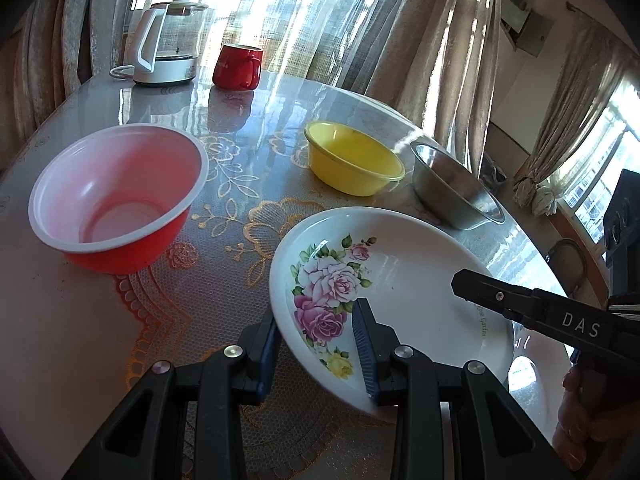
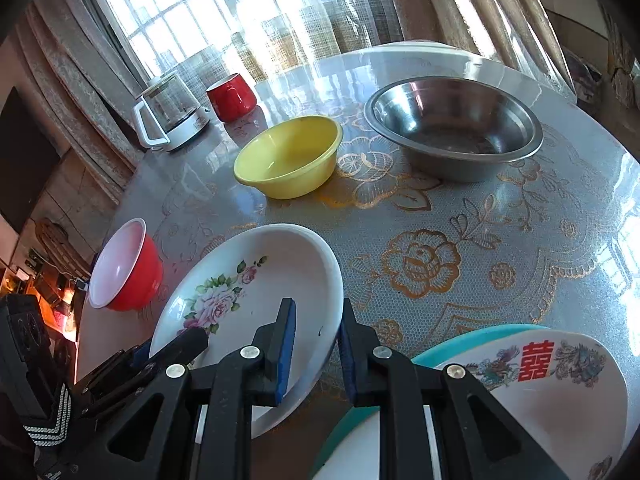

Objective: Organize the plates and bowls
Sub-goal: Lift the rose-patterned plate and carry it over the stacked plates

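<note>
Both grippers at the rose plate's rim

The rose plate (image 1: 400, 280) lies tilted, near edge lifted off the tabletop (image 2: 480, 240); left gripper (image 1: 316, 344) and right gripper (image 2: 316, 344) each straddle opposite rims, jaws parted around it, contact uncertain. Only the right wrist view shows the stacked plates (image 2: 560, 392) just right of the right gripper, the likely destination; the left shows the red bowl (image 1: 116, 196) fully.

**Non-task items on counter**

A glass kettle (image 1: 166, 46) with white handle and base stands at the far edge of the counter (image 1: 224, 240). A red mug (image 1: 237, 66) sits just beside it. Curtains (image 1: 424, 32) hang behind, before bright windows.
</note>
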Action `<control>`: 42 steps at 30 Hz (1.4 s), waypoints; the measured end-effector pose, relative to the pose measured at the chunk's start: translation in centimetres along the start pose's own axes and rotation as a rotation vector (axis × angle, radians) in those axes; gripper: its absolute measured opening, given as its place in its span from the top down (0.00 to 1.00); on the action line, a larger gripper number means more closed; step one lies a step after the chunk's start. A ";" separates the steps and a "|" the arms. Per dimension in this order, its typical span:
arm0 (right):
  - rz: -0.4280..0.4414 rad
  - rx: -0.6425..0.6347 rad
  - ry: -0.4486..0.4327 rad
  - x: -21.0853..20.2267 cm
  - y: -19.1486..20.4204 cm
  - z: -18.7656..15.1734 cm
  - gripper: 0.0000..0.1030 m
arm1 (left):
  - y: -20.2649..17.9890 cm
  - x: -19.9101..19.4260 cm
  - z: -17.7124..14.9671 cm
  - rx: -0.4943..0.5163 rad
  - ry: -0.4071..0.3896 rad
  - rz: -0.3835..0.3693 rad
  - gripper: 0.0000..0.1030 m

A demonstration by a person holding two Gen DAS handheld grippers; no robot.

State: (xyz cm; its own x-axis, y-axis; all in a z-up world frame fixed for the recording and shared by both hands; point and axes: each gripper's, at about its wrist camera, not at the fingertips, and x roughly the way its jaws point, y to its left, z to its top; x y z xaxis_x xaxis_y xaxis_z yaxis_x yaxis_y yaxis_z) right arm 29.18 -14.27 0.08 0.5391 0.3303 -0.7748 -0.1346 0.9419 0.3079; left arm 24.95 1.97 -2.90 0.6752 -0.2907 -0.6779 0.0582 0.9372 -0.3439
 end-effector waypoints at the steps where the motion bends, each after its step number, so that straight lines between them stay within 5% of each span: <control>1: -0.001 -0.003 -0.004 -0.1 0.0 -0.1 0.80 | -0.1 -0.1 0.0 0.005 -0.005 0.002 0.66; 17: 0.030 0.042 -0.061 -3.1 -0.8 -1.7 0.80 | -1.5 -2.0 -0.4 0.032 -0.078 -0.042 0.66; 42: 0.051 0.214 -0.100 -7.8 -5.5 -5.8 0.80 | -6.4 -3.0 -2.9 0.168 -0.073 -0.143 0.66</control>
State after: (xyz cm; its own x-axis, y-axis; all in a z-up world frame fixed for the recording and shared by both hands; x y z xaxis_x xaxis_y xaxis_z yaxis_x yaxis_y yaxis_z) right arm 20.90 -21.70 1.23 0.6175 0.3588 -0.6999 0.0103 0.8861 0.4634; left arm 20.39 -3.72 -0.52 0.7023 -0.4139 -0.5791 0.2744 0.9081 -0.3164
